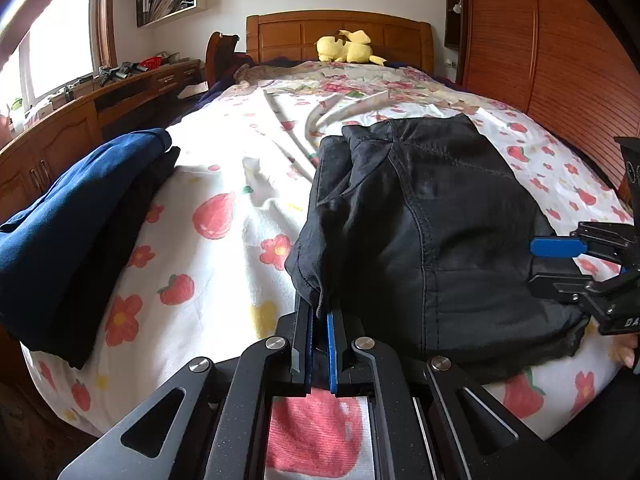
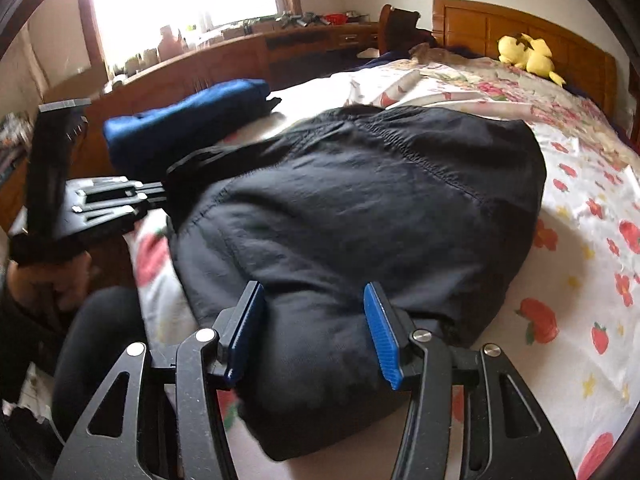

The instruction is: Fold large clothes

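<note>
A black garment [image 1: 432, 216] [image 2: 360, 216] lies folded into a thick bundle on the flower-and-strawberry bedsheet [image 1: 224, 152] [image 2: 580, 280]. My left gripper [image 1: 320, 316] [image 2: 162, 194] is shut on the garment's near left corner, and a lip of black cloth hangs over its fingertips. At the bundle's right side my right gripper [image 2: 313, 288] [image 1: 534, 264] stands open. Its blue pads [image 2: 382, 340] straddle a bulge of the cloth without visibly pinching it. A hand [image 2: 48, 276] holds the left gripper's handle.
A folded stack with a blue garment [image 1: 80, 208] [image 2: 188, 120] on top sits on the bed's left side. A yellow plush toy [image 1: 348, 50] [image 2: 528, 54] lies by the wooden headboard. A cluttered wooden desk [image 1: 120, 88] runs along the left, and a slatted wardrobe [image 1: 540, 60] stands on the right.
</note>
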The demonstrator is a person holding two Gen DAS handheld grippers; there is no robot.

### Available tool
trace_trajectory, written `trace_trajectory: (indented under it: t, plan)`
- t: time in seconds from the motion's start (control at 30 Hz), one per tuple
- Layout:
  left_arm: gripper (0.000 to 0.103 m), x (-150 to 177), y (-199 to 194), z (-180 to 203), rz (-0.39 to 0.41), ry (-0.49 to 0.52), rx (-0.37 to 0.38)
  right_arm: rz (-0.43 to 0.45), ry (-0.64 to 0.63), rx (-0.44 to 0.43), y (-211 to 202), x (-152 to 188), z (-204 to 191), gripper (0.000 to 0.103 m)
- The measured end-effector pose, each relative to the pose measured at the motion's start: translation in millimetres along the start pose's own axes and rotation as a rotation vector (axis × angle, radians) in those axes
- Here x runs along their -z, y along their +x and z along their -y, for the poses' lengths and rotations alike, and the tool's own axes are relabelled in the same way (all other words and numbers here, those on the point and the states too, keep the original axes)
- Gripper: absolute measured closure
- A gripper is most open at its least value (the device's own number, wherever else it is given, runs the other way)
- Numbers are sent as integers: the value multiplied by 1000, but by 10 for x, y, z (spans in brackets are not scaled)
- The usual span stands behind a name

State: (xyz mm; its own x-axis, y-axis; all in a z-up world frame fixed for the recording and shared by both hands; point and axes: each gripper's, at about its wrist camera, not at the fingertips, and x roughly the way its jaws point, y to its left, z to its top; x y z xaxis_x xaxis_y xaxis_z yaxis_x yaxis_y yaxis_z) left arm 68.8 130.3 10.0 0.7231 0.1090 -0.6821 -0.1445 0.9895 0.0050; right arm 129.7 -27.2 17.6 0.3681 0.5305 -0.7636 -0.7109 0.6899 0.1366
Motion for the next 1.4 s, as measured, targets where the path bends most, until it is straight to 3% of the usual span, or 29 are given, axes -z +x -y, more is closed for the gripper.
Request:
trace_trajectory:
  t: [0.23, 0.53, 0.63, 0.7, 0.83, 1.03, 1.17, 1.4]
  plan:
    - [97, 13, -34, 12, 6, 5, 8, 22, -4, -5, -95, -87, 84, 50]
    - [97, 68, -28, 10, 21, 22, 24, 39, 101, 150, -31, -262, 898, 50]
    - [97, 66, -29, 11, 21, 28, 28, 34, 146, 168, 66, -340, 1161, 41]
    - [97, 62, -29, 10, 21, 34, 28, 17, 160, 204, 162, -412, 1310, 25]
    - [97, 64, -34, 32, 20, 44, 24, -16, 183, 227, 362, -534, 1556, 22]
    - [97, 57, -38, 37, 8, 41, 25, -13, 275, 155, 516, -653, 1872, 20]
    - [97, 45, -47, 83, -1, 61, 10, -29, 342, 115, 654, -671, 2033, 11]
    - [95, 7, -130, 62, 1, 62, 6, -79, 374, 61, 873, -580, 2043, 10]
